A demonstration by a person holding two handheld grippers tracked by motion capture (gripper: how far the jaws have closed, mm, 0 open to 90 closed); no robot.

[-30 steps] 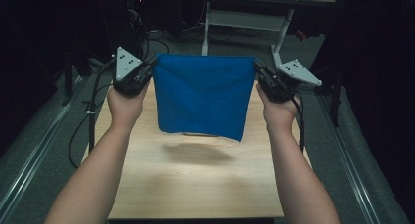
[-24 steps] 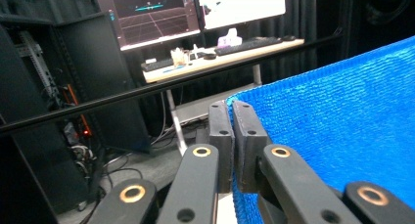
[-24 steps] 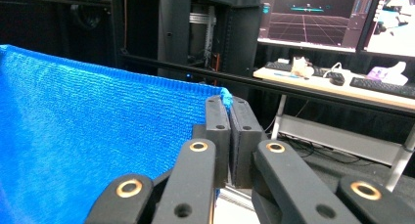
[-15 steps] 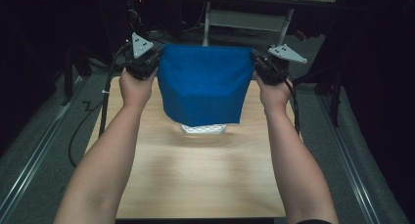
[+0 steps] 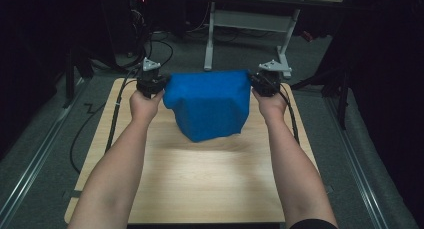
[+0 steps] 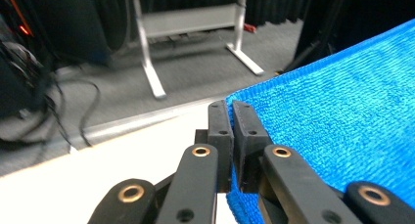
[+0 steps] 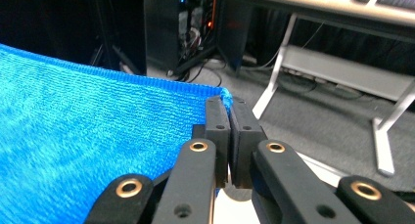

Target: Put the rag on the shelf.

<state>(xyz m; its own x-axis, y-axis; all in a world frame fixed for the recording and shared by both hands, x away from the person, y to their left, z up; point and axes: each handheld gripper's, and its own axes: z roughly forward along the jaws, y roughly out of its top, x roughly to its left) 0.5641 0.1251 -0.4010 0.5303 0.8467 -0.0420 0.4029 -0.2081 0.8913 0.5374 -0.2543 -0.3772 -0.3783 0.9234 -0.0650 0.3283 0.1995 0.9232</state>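
Observation:
A blue cloth (image 5: 210, 105) hangs stretched between my two grippers over the far part of the wooden table (image 5: 200, 184). My left gripper (image 5: 150, 83) is shut on the cloth's left top corner; in the left gripper view the black jaws (image 6: 231, 111) pinch the blue cloth (image 6: 337, 121) at its corner. My right gripper (image 5: 265, 81) is shut on the right top corner, and the right gripper view has the closed jaws (image 7: 226, 109) clamping the cloth (image 7: 83, 136) at its edge. The lower end of the cloth swings toward the near side, off the tabletop.
Beyond the table's far edge stands a white-legged desk frame (image 5: 245, 26) on grey carpet. Black cables (image 5: 117, 114) trail from the grippers along the table's left and right sides. Dark equipment (image 7: 195, 23) stands at the back.
Both grippers have carried the cloth farther away from the person and lower toward the table's far end. The hanging cloth has swung and bunched, its lower edge drifting forward.

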